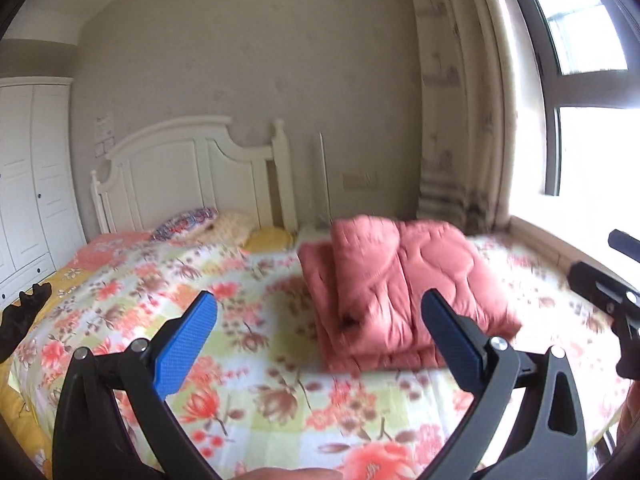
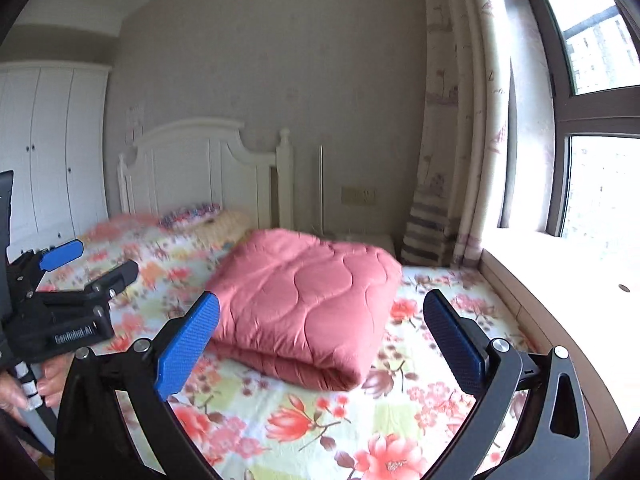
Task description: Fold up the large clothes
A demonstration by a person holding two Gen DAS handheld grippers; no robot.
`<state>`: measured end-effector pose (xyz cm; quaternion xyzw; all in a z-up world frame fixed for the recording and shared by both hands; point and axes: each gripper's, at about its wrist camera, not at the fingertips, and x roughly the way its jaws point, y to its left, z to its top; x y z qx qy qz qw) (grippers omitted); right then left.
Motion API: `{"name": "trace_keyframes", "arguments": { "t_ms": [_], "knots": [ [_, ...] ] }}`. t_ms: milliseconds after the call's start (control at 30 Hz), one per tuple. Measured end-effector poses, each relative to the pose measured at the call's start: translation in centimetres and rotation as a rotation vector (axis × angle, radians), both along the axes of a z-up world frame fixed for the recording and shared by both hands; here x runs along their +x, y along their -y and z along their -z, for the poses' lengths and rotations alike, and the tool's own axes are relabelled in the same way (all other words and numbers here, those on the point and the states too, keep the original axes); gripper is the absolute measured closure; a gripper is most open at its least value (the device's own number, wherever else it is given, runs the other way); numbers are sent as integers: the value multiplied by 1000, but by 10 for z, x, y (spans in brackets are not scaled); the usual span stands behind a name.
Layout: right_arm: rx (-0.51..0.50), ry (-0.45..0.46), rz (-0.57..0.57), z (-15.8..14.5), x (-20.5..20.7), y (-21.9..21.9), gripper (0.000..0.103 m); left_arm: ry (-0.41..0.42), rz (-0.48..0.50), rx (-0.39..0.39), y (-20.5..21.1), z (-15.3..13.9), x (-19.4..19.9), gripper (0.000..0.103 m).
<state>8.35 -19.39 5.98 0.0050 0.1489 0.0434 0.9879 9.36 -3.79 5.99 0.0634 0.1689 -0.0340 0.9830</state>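
Your bed [image 1: 280, 380] fills most of both views, with a flowery sheet [image 2: 320, 420] spread flat on it. Behind it stand a white headboard [image 1: 192, 176], a white wardrobe [image 2: 52, 140] and a beige wall. On the side of your right fingers hang a curtain [image 2: 452, 120] and a bright window [image 2: 600, 184].

Your left gripper [image 1: 318, 338] has its two blue fingers [image 1: 186, 344] spread wide apart, and they hold nothing. Nothing touches them. The pink quilt [image 1: 400, 292] lies folded in a thick pile on the sheet, just past the tips, closer to the right finger than to the left one. Part of it looks blurry.

Your right gripper [image 2: 320, 340] also has its blue fingers [image 2: 186, 346] spread wide, with nothing between them. From this camera the folded quilt sits in front of the gap, and its near edge is just beside the left fingertip. You can see the left gripper off to the left side, with a hand [image 2: 24, 388] on its handle.

Some pillows [image 1: 224, 226] rest near the headboard, far past the quilt.
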Motion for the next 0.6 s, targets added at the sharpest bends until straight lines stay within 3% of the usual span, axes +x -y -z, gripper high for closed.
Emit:
{"name": "trace_keyframes", "arguments": {
  "t_ms": [233, 600],
  "knots": [
    [-17, -35, -26, 11, 7, -9, 5, -74, -3, -15, -1, 21, 11, 2],
    [-13, -54, -33, 16, 9, -13, 5, -80, -1, -10, -1, 23, 10, 2]
  ]
}}
